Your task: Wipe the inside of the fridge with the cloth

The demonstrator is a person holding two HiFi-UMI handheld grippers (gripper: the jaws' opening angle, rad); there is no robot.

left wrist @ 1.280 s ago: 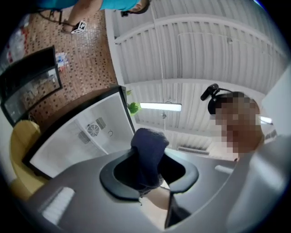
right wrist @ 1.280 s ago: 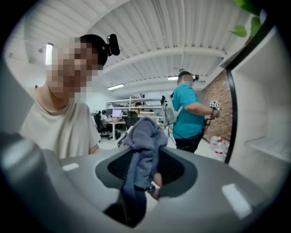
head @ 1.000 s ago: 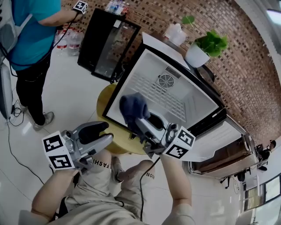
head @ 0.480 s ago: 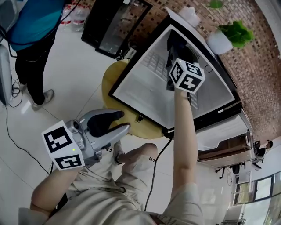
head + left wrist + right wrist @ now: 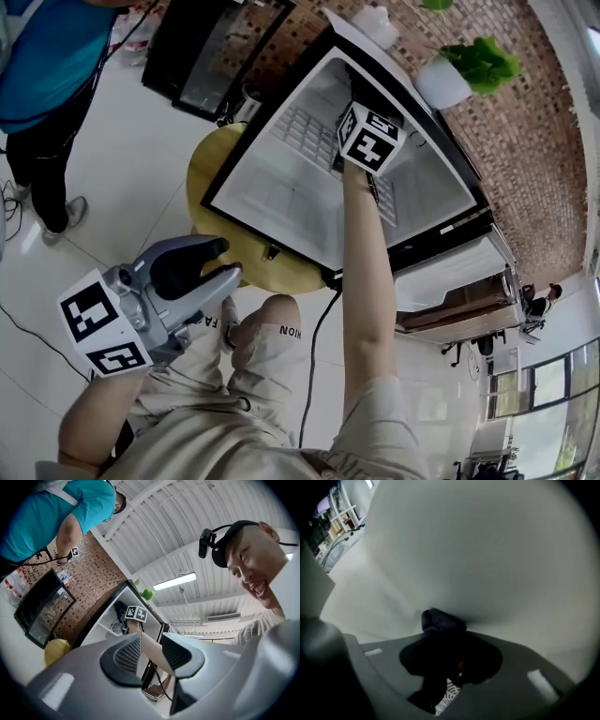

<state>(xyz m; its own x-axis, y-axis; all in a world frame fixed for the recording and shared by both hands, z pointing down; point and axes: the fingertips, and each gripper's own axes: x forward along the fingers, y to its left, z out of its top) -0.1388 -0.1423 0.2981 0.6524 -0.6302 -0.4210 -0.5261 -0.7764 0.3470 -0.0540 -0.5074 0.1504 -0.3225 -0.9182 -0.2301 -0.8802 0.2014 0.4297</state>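
Observation:
The small fridge [image 5: 281, 187] stands open on a low round table, its white inside facing me. My right arm reaches deep into it, and the right gripper's marker cube [image 5: 370, 137] hides the jaws in the head view. In the right gripper view the right gripper [image 5: 445, 634] is shut on the dark blue cloth [image 5: 440, 619], which presses against the white fridge wall [image 5: 487, 550]. The left gripper [image 5: 230, 260] hangs outside, low at the left in front of the table. Its jaws have just been closing, and it stands open with nothing between the pads [image 5: 124, 656].
The yellow round table [image 5: 211, 159] carries the fridge. A black glass-door cabinet [image 5: 202, 56] stands behind it, with a person in a teal shirt [image 5: 47, 75] at the far left. A potted plant [image 5: 469, 70] sits beside the fridge top. The fridge door [image 5: 441, 272] hangs open at the right.
The right gripper has carried the cloth from in front of the fridge deep inside, up against the inner wall. The left gripper stayed where it was and its jaws narrowed.

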